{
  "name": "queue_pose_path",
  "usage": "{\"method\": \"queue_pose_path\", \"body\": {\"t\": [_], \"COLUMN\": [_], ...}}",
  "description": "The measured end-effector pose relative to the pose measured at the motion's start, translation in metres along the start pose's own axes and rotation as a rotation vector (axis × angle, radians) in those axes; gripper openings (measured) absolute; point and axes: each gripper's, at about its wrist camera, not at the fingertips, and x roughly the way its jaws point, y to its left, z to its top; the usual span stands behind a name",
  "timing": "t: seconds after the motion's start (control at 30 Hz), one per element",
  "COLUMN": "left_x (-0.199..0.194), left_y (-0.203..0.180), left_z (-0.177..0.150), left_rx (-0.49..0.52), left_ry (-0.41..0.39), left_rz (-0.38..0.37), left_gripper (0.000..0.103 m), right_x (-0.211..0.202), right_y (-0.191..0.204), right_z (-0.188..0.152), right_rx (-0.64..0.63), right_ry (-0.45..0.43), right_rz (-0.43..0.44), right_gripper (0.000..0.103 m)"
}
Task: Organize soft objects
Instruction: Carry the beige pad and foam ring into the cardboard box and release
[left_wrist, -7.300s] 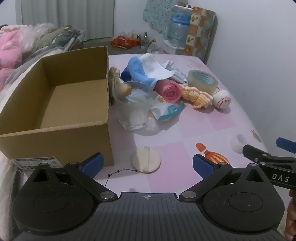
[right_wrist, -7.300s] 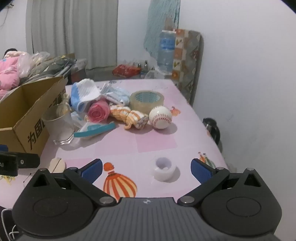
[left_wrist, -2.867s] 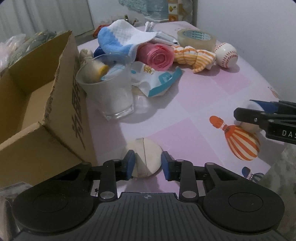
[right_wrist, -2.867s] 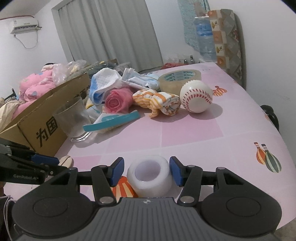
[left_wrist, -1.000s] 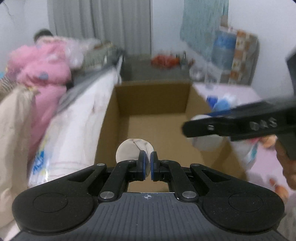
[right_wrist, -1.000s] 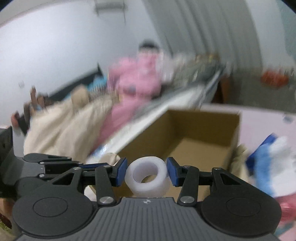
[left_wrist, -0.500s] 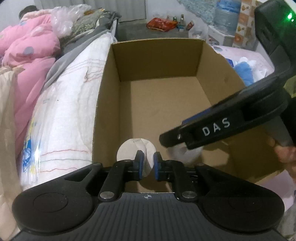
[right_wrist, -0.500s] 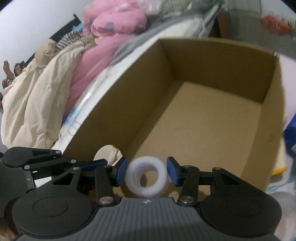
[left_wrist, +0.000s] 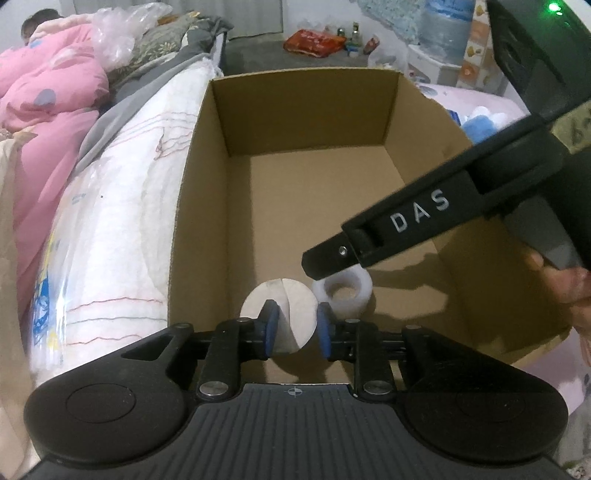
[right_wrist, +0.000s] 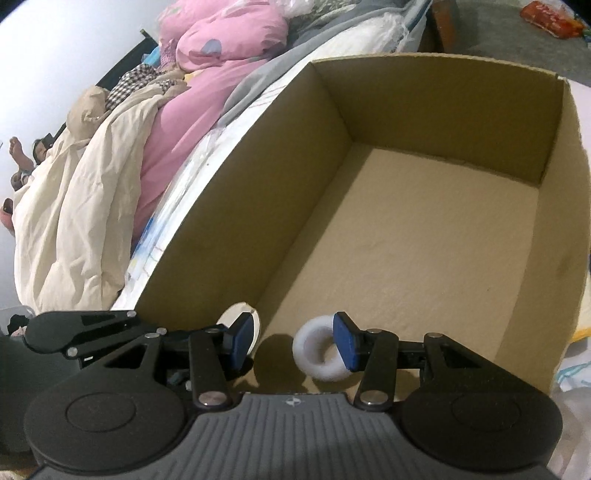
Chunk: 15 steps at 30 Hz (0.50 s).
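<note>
Bedding (left_wrist: 110, 184) is seen to the left of the left claw (left_wrist: 297, 328), and a pink worktop (left_wrist: 480, 99) is seen beyond it to the right. An open cardboard box (left_wrist: 192, 206) lies directly ahead of and below both claws.

Both claws are pointed steeply down into the near end of the box, judged so that the soft items are released low and land inside rather than bounce out.

**Left claw.** The jaws stand slightly apart and have just been opening. The round beige pad (left_wrist: 291, 306) is located between them, on edge. A narrow gap is visible at the right-hand pad, so no clamping is judged to remain.

**Right claw (right_wrist: 291, 345).** The jaws stand apart. The white foam ring (left_wrist: 341, 290) is located just ahead of the right-hand pad, tilted, on or just above the box floor. The left-hand pad is well clear of it, so the ring is not gripped.

**Change from half a second earlier.**
- The ring was clamped squarely between both pads of the right claw. It is now loose and turned.
- The left jaws were almost together on the beige pad. They are now wider.
- The box is otherwise unchanged and holds nothing else.
</note>
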Motion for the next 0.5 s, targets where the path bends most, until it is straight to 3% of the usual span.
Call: {"method": "queue_pose_path", "body": {"t": [0.2, 0.23, 0.27, 0.33, 0.5], "left_x": [-0.003, -0.004, -0.006, -0.01, -0.026], "left_y": [0.0, -0.001, -0.001, -0.001, 0.006], "left_z": [-0.001, -0.001, -0.002, -0.002, -0.005], "left_rx": [0.0, 0.001, 0.002, 0.001, -0.019], "left_ry": [-0.031, -0.038, -0.046, -0.069, -0.135], "left_rz": [-0.01, -0.01, -0.012, -0.002, 0.038], "left_gripper": [0.033, 0.038, 0.049, 0.058, 0.058], "right_x": [0.002, 0.002, 0.002, 0.002, 0.008], "right_y": [-0.001, -0.001, -0.001, -0.002, -0.003], "right_z": [0.008, 0.009, 0.01, 0.011, 0.015], "right_rx": [0.012, 0.013, 0.015, 0.017, 0.041], "right_ry": [0.0, 0.0, 0.001, 0.004, 0.039], "right_rz": [-0.012, -0.014, -0.017, -0.025, -0.044], "right_gripper": [0.073, 0.073, 0.073, 0.074, 0.08]}}
